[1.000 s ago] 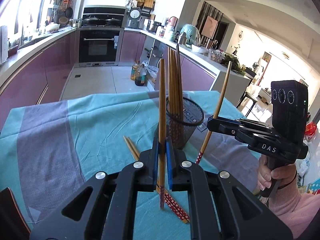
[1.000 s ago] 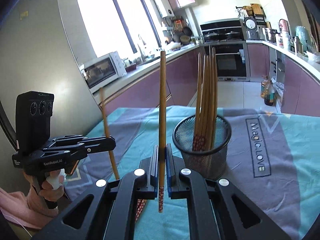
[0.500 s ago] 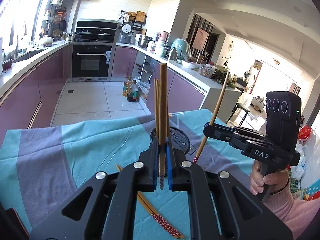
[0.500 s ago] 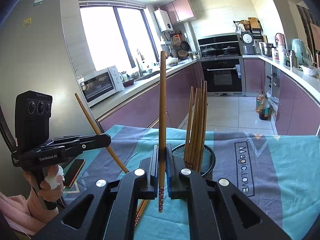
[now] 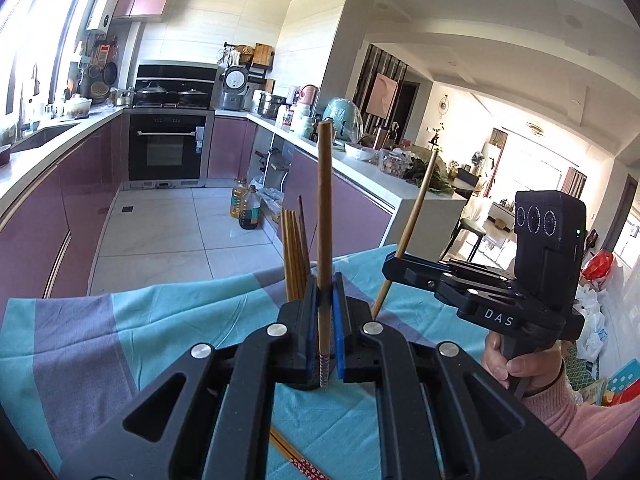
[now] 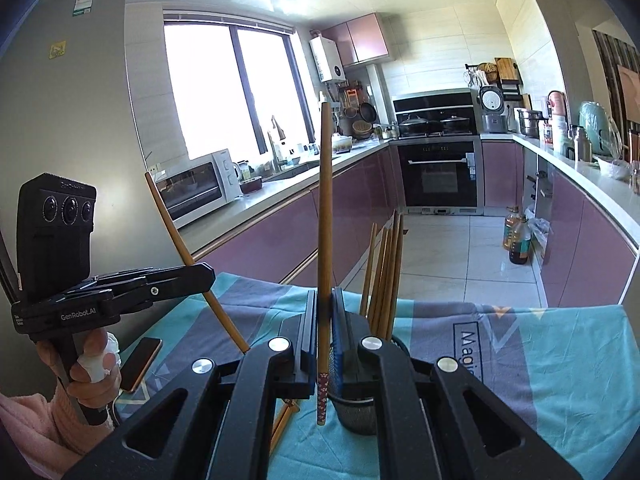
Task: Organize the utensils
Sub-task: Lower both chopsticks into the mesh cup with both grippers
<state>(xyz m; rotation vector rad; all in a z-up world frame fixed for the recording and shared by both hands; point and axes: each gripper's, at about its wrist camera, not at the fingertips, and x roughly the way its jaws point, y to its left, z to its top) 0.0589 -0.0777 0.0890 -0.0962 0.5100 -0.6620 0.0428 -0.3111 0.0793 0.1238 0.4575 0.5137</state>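
In the left wrist view my left gripper (image 5: 325,282) is shut on one wooden chopstick (image 5: 323,208) that stands upright, patterned tip down. To its right my right gripper (image 5: 391,265) is shut on a second chopstick (image 5: 416,212), which leans. The right wrist view shows the same pair: right gripper (image 6: 325,294) on its upright chopstick (image 6: 325,200), left gripper (image 6: 208,275) on a tilted chopstick (image 6: 176,232). A black mesh holder (image 6: 358,412) stands on the cloth just beyond the right jaws, with several chopsticks (image 6: 384,272) in it. Both held chopsticks hang above the cloth.
A teal and grey tablecloth (image 6: 560,364) covers the table. Loose chopsticks (image 5: 298,458) lie on it near the left gripper, also visible as loose chopsticks (image 6: 282,426). A phone (image 6: 140,362) lies at the table's left edge. Kitchen counters and floor lie beyond the table.
Both grippers have risen with their chopsticks and tipped upward. The holder has sunk in both views, now largely hidden behind the jaws. The left gripper's chopstick leans more in the right wrist view.
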